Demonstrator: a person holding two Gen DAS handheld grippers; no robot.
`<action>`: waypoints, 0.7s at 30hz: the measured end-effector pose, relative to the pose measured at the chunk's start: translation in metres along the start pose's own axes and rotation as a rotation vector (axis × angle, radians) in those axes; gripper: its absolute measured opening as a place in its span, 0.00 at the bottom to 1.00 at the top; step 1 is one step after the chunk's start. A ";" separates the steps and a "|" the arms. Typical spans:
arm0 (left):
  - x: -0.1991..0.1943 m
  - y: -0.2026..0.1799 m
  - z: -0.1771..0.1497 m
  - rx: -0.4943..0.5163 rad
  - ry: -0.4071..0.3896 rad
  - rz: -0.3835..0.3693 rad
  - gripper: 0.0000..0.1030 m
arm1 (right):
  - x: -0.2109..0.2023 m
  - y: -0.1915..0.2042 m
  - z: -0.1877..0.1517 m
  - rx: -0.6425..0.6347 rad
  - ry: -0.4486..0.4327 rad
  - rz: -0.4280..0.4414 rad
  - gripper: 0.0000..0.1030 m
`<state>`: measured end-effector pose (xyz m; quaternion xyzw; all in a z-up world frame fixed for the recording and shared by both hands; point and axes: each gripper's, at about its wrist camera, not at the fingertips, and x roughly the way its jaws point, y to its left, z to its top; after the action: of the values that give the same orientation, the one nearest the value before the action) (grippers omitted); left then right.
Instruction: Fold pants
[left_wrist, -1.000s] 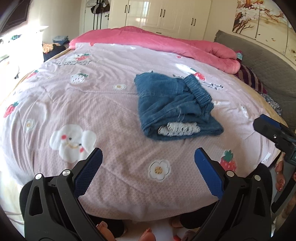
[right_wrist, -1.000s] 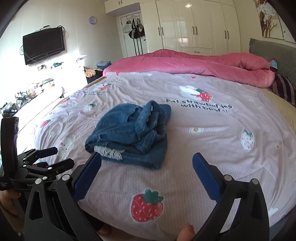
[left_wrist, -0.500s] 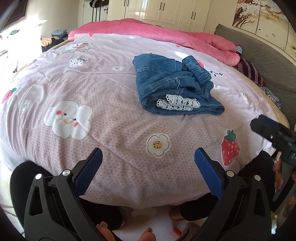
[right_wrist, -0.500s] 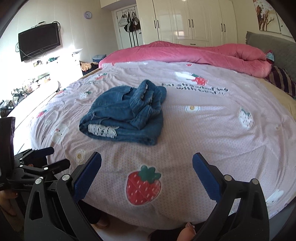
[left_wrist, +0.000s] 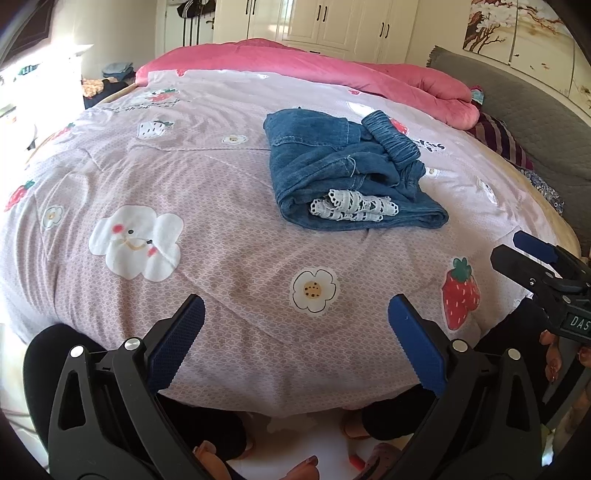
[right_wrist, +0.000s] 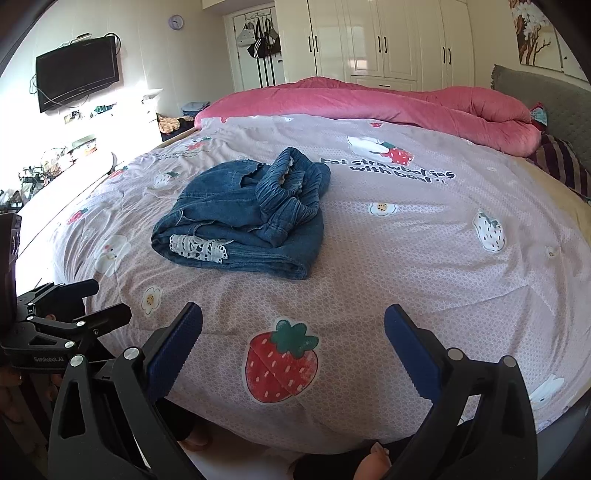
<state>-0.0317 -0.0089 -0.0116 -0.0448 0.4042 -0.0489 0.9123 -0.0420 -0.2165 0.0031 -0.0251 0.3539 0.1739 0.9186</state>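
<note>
Blue denim pants (left_wrist: 343, 173) with white lace trim lie folded in a bundle on the pink patterned bedspread (left_wrist: 221, 192); they also show in the right wrist view (right_wrist: 243, 218). My left gripper (left_wrist: 295, 310) is open and empty near the bed's front edge, well short of the pants. My right gripper (right_wrist: 293, 317) is open and empty, also back at the bed's edge. The right gripper shows at the right of the left wrist view (left_wrist: 532, 258), and the left gripper at the left of the right wrist view (right_wrist: 74, 306).
A rolled pink duvet (right_wrist: 406, 103) lies along the far side of the bed. A grey headboard (left_wrist: 524, 110) and striped pillow (left_wrist: 498, 136) are at the right. White wardrobes (right_wrist: 388, 37) stand behind, a wall TV (right_wrist: 77, 77) at left. The person's legs and feet (left_wrist: 207, 454) are below.
Both grippers have pulled back and lowered toward the bed's front edge, so the pants look farther off. The pants have not moved. Both grippers stay open.
</note>
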 end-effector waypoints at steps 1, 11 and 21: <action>0.000 0.000 0.000 0.001 -0.001 -0.002 0.91 | 0.000 0.000 0.000 -0.002 0.001 0.001 0.96; 0.000 -0.002 0.000 0.000 0.004 0.008 0.91 | 0.002 -0.001 0.001 0.000 0.003 -0.004 0.96; 0.000 -0.003 0.000 0.006 0.003 0.012 0.91 | 0.000 -0.001 0.001 0.000 -0.002 -0.015 0.96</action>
<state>-0.0314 -0.0117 -0.0113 -0.0398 0.4057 -0.0448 0.9120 -0.0407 -0.2176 0.0040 -0.0276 0.3528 0.1669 0.9203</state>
